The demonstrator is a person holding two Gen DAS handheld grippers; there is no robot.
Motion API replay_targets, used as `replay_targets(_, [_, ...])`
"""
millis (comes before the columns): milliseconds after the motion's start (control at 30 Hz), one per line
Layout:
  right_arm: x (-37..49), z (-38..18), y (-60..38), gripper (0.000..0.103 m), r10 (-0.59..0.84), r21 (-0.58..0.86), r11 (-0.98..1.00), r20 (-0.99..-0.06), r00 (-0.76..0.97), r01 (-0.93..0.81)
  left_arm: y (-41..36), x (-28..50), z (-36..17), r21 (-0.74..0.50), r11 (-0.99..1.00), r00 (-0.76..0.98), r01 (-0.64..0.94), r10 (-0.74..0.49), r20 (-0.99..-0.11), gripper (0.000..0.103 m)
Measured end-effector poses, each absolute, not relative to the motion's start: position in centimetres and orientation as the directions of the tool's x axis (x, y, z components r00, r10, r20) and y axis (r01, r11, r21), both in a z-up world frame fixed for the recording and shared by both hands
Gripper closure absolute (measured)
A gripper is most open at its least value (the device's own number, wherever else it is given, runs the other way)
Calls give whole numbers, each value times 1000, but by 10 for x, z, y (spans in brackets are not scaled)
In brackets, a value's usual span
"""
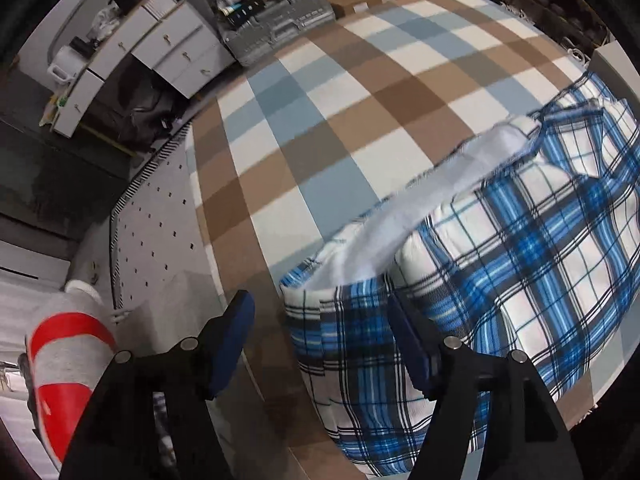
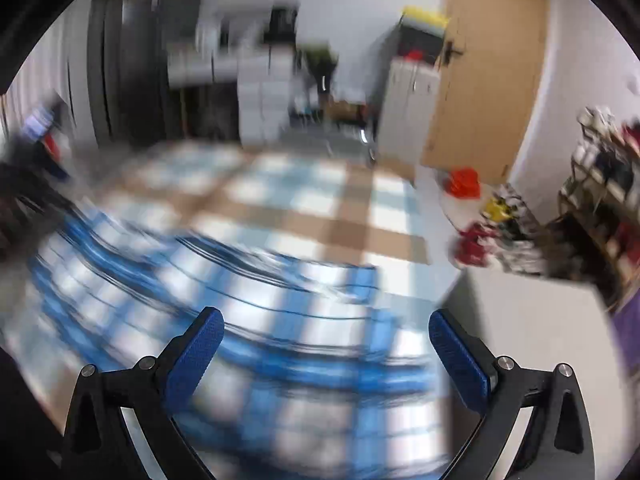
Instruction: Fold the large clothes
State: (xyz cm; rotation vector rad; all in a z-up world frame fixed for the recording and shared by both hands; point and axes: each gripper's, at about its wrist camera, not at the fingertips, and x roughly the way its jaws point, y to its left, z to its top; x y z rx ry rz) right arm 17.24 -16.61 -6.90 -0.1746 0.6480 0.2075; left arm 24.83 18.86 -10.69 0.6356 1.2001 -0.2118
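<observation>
A blue, white and black plaid shirt [image 1: 500, 248] lies on a bed with a brown, blue and white checked cover [image 1: 320, 120]. One side is folded over so its pale inside [image 1: 432, 196] shows. My left gripper [image 1: 320, 312] is open just above the shirt's near corner, its jaws apart on either side of the edge. In the blurred right wrist view the shirt [image 2: 256, 304] lies below my right gripper [image 2: 326, 326], which is open and empty.
White drawers [image 1: 168, 44] and cluttered boxes [image 1: 276, 8] stand past the bed's far edge. The mattress side [image 1: 160, 240] and my red-striped foot [image 1: 68, 356] are at left. A wooden door [image 2: 488, 64], a white cabinet [image 2: 408, 108] and shelves [image 2: 600, 168] are at right.
</observation>
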Motion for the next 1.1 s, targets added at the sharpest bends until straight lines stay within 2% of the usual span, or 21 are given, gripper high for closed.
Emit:
replay_targets(67, [218,-86,-170,1,103,-116,953,-742,662,-279,189,248,-115,336,812,353,476,173,-919,38])
replay_targets(133, [246,-101,-171,4,109,-85,950,-809,577,-299,187,245,-120,317,816,360,483,144,-922,38])
replay_targets(200, [265,-113,-172,29,104,-65,953,-847,522,-295,185,242,-127,332,806,349,490,167,-922,38])
replay_targets(233, [273,-118,-173,57,106,-43,958,-867,488,-284,186,242,-130,336,805,345,488,176,-922,38])
replay_targets(267, [279,-122,-177,71,121,-15,960,-877,465,-278,186,242,-132,331,812,335,481,179,-925,38])
replay_targets(300, [281,-123,-180,74,132,6,963,-880,456,-269,188,244,-134,318,823,323,471,174,-930,38])
replay_targets(333, [281,-125,-183,84,147,32,966,-884,443,-256,190,245,-135,304,834,315,461,167,-934,38])
replay_targets(367, [282,-127,-186,90,163,60,968,-887,431,-244,192,247,-136,301,842,313,447,167,-935,38])
replay_targets(433, [281,-124,-195,94,197,107,970,-868,455,-216,195,249,-138,294,855,310,426,167,-936,38])
replay_targets(633, [276,-91,-206,96,202,106,974,-799,566,-198,205,254,-135,272,886,323,376,150,-935,38])
replay_targets(733, [282,-72,-228,96,242,189,970,-750,616,-151,207,255,-136,263,890,318,373,144,-937,38])
replay_targets(833, [301,-73,-241,96,169,169,984,-739,652,-64,209,257,-139,239,899,305,366,127,-944,38])
replay_targets(933, [320,-87,-246,96,77,112,994,-771,633,15,212,259,-142,232,909,295,346,129,-947,38])
replay_targets(1000, [318,-88,-246,95,122,166,986,-760,639,10,213,259,-139,234,914,299,331,133,-945,37])
replay_targets(1100, [302,-85,-242,94,234,249,966,-744,626,-66,216,257,-129,330,897,377,294,209,-902,37])
